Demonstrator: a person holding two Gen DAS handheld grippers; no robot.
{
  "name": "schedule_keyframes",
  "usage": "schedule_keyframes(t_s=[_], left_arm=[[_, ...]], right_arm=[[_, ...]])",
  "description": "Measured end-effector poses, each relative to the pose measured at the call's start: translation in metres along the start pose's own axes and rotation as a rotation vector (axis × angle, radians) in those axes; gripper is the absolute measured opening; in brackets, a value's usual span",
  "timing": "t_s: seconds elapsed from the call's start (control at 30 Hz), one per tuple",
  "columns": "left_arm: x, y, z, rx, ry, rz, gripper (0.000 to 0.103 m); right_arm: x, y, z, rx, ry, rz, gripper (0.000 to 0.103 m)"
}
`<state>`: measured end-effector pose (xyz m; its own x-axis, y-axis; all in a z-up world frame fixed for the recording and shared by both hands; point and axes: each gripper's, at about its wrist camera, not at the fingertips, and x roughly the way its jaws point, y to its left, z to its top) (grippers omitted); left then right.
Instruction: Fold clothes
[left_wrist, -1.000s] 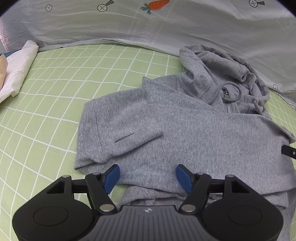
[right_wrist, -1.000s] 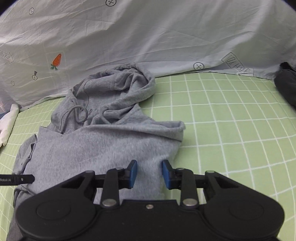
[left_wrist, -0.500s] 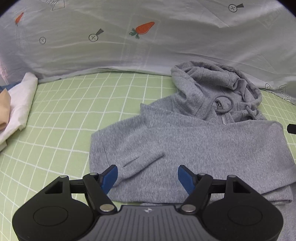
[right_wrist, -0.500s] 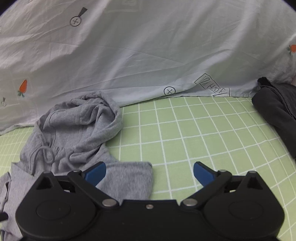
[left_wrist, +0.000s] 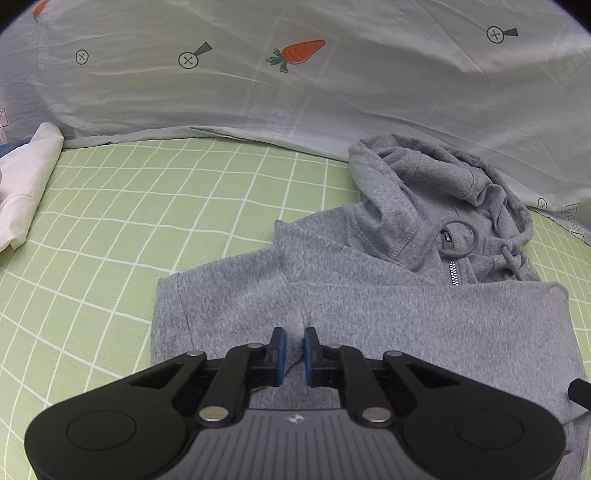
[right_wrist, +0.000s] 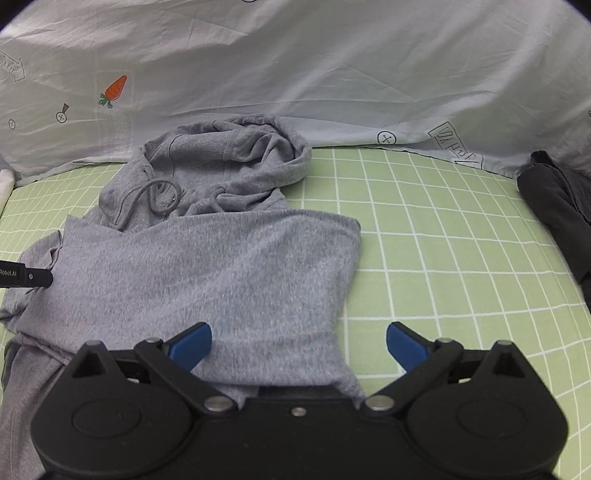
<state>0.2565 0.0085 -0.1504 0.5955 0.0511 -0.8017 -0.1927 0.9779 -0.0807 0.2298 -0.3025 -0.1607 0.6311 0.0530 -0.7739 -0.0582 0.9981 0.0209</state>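
Left wrist: hoodie (left_wrist: 369, 317) pinched as left hand-held gripper (left_wrist: 294, 349) closes.

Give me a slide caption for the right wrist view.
Right gripper, jaws wide open, over a half-folded grey hoodie on a green checked sheet.

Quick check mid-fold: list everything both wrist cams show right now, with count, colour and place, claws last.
hoodie: one, grey, middle of the bed, partly folded, hood toward the backdrop.
bed sheet: one, green with white grid, under everything.
backdrop sheet: one, pale grey with carrot prints, behind the bed.
white cloth: one, at the left edge of the left view.
dark garment: one, black, at the right edge of the right view.
left claw: closing, a fold of hoodie fabric between its blue pads.
right claw: open over the hoodie's near right edge.
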Motion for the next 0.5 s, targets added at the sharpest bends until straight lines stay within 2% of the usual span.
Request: schedule_keyframes(t_s=[0.17,0.23,0.3,0.4,0.43,0.5], left_arm=[[-0.027,-0.009,0.009,-0.045,-0.041,-0.108,0.007],[-0.039,-0.025,0.011,-0.019,-0.059,-0.169,0.007],[-0.048,-0.044,0.01,0.012,-0.063,-0.264,0.007],[-0.053,-0.077,0.004,0.059,-0.04,-0.376,0.007],[-0.052,-0.087,0.001,0.08,-0.025,-0.393,0.008],[-0.051,-0.101,-0.005,0.126,0.0,-0.369,0.025]], right_arm=[[-0.002,-0.002,0.004,0.015,-0.013,-0.015,0.102],[-0.003,-0.003,0.003,0.021,-0.015,-0.017,0.102],[-0.004,-0.005,0.002,0.028,-0.018,-0.02,0.102],[-0.007,-0.008,0.002,0.039,-0.028,-0.025,0.102],[-0.009,-0.01,0.002,0.043,-0.032,-0.027,0.102],[-0.011,-0.014,0.003,0.05,-0.039,-0.033,0.102]])
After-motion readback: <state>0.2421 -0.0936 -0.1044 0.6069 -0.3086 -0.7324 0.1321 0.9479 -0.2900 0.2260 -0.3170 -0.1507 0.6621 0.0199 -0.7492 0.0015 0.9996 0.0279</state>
